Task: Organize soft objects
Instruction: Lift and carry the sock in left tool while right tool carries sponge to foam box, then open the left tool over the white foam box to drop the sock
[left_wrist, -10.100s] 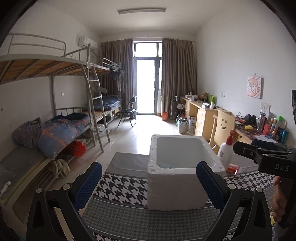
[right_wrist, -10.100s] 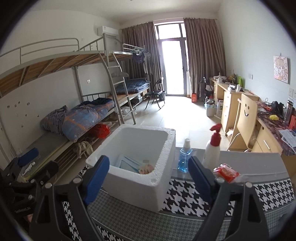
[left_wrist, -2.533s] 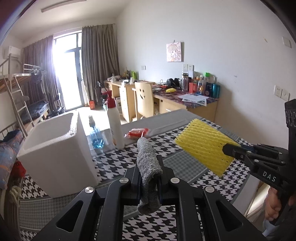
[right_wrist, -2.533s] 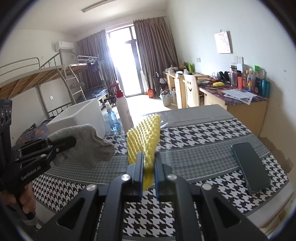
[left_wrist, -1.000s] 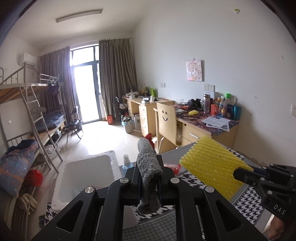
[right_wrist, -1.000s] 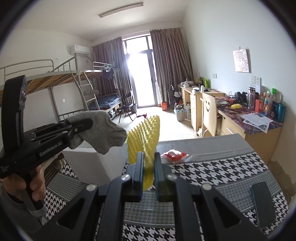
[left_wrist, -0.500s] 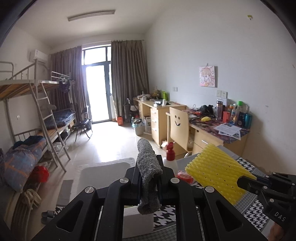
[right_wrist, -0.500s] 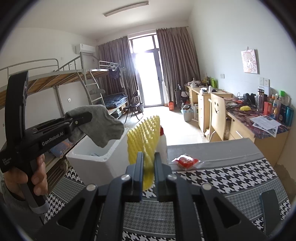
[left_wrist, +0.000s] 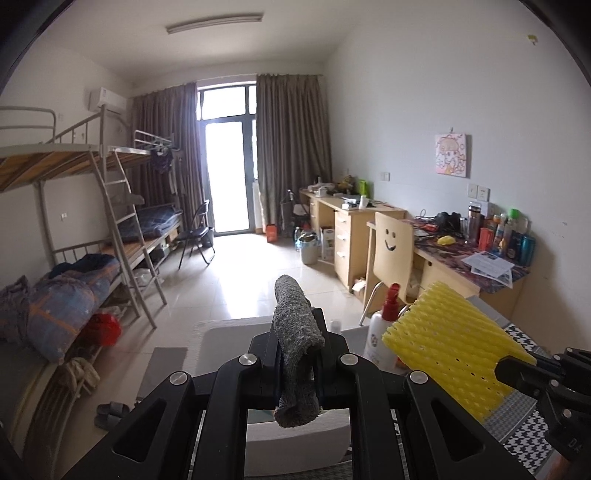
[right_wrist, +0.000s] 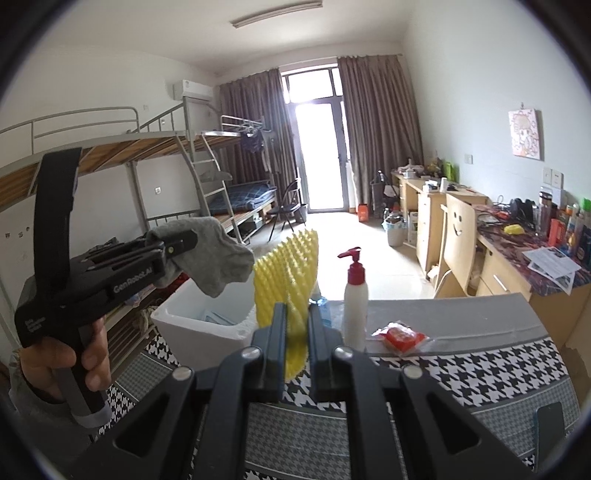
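Left gripper: your left gripper (left_wrist: 297, 354) was pinched tight on a gray sock (left_wrist: 295, 332). The sock stuck up between the jaws and hung down a little on the near side.
Left gripper seen from the right: you held it (right_wrist: 184, 240) up in your left hand (right_wrist: 70, 365), on the left side. The gray sock (right_wrist: 218, 258) drooped off its tip, up in the air above the white foam box (right_wrist: 199, 332).
Right gripper: your right gripper (right_wrist: 295, 332) was squeezed shut on a yellow bumpy foam sheet (right_wrist: 288, 273). The sheet stood up on its edge between the jaws.
Right gripper seen from the left: it (left_wrist: 517, 373) held the yellow bumpy foam sheet (left_wrist: 454, 339) by one corner, on the right side, above the table.
Box: the white foam box (left_wrist: 221, 343) sat on the left part of the table. It was open on top, with something light blue inside.
Table: the table (right_wrist: 480, 373) had a black and white checked cloth.
Bottle: a white pump bottle (right_wrist: 354, 295) with a red top stood just right of the box. A small blue bottle (right_wrist: 321, 306) peeked out behind the yellow sheet.
Red packet: a little red packet (right_wrist: 400, 338) lay on the table, right of the pump bottle.
Phone: a dark phone (right_wrist: 550, 424) lay at the near right edge of the table.
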